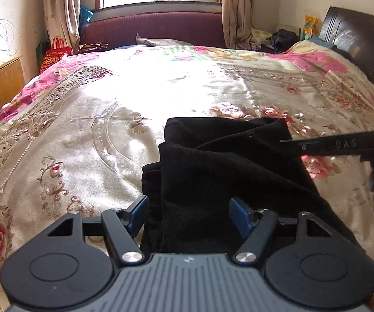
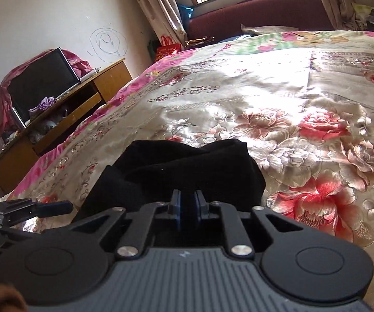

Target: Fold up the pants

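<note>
Folding looks midway: black pants (image 1: 220, 171) lie bunched on the floral bedspread (image 1: 88, 130), right gripper (image 2: 187, 204) pinched on a fabric edge, left gripper (image 1: 187, 214) spread wide around cloth, likely needing to clamp next.

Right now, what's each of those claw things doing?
Left gripper: open, jaws either side of the black pants, not pinching.
Right gripper: shut; whether it pinches the pants cannot be told.

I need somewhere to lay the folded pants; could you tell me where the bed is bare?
Bare bedspread lies left of the black pants and beyond them toward the window. Crowded: the near right, around both grippers, and the headboard corner.
</note>
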Demonstrator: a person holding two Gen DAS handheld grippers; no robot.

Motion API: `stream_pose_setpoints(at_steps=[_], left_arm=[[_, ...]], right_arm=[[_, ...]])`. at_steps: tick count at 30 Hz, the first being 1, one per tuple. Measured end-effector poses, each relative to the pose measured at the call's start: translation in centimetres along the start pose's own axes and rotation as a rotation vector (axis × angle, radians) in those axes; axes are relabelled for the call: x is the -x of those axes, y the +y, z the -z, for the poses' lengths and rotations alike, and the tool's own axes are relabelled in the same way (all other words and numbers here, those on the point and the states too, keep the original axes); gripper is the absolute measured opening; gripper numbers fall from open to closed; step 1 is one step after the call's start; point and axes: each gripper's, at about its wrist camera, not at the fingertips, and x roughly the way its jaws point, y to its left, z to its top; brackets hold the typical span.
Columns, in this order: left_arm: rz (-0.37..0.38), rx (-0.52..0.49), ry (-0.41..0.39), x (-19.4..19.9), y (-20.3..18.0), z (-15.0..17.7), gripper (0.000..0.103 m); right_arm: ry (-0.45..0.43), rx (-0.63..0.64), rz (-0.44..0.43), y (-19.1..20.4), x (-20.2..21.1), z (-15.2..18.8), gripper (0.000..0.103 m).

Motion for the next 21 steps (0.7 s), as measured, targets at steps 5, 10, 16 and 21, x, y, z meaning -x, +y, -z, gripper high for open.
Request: stream_pose_setpoints(at_steps=[5, 10, 16, 21], left_arm=[[0.02, 0.016, 0.064, -3.3, 1.3, 0.0, 0.091], [0.033, 0.054, 0.073, -3.3, 2.4, 0.6, 0.1], [-0.023, -0.01, 0.032, 0.0, 1.0, 1.2, 0.099], [-0.058, 0.04, 0.093, -0.8, 1.1, 2.1, 0.1]], right_arm=[[0.111, -0.04, 0.085, -2.2, -5.3, -1.3, 0.011], [0.12, -0.039, 0.109, -2.2, -5.4, -0.8, 0.006], [-0.007, -0.02, 0.025, 0.1, 2.0, 0.0, 0.015], [0.189, 0.031, 0.05, 1.9, 0.4, 4.8, 0.032]])
